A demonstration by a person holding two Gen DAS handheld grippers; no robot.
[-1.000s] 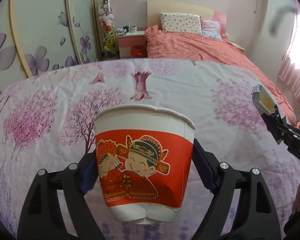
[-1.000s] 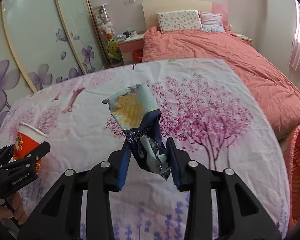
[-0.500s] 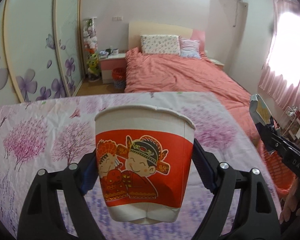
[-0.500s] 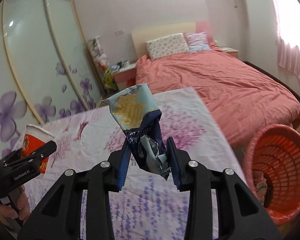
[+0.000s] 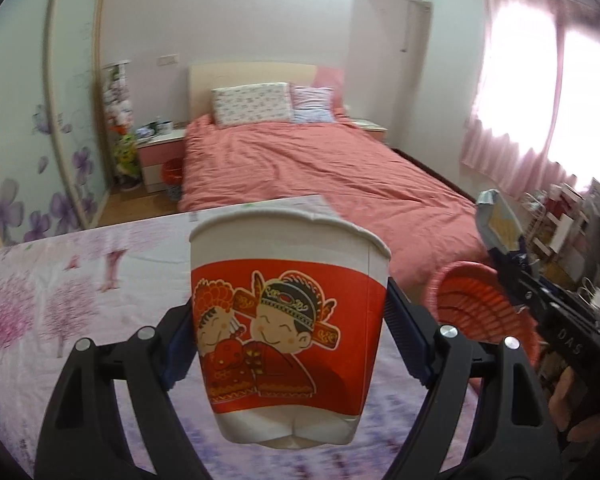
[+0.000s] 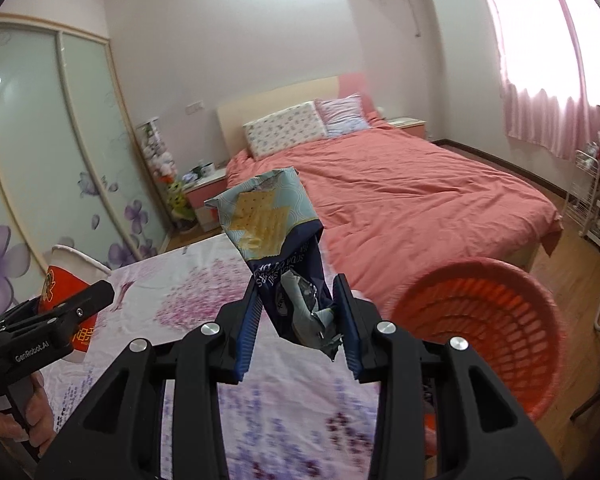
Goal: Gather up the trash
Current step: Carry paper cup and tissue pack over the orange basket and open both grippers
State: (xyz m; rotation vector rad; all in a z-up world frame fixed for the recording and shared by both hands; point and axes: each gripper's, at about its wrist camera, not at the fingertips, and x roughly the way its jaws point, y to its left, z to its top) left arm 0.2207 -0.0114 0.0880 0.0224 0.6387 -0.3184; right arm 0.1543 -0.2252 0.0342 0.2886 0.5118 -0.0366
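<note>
The left gripper [image 5: 288, 336] clamps an upright paper cup [image 5: 286, 316] above the table [image 5: 40, 292]. The right gripper [image 6: 298, 320] pinches a cracker wrapper [image 6: 276, 240]; the orange basket [image 6: 496, 320] sits at its 3 o'clock, beside the table edge.

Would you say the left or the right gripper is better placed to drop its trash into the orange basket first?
Right, probably. The right gripper, shut on the cracker wrapper, is right beside the orange basket; the left gripper holds the paper cup farther away, over the flowered sheet.
</note>
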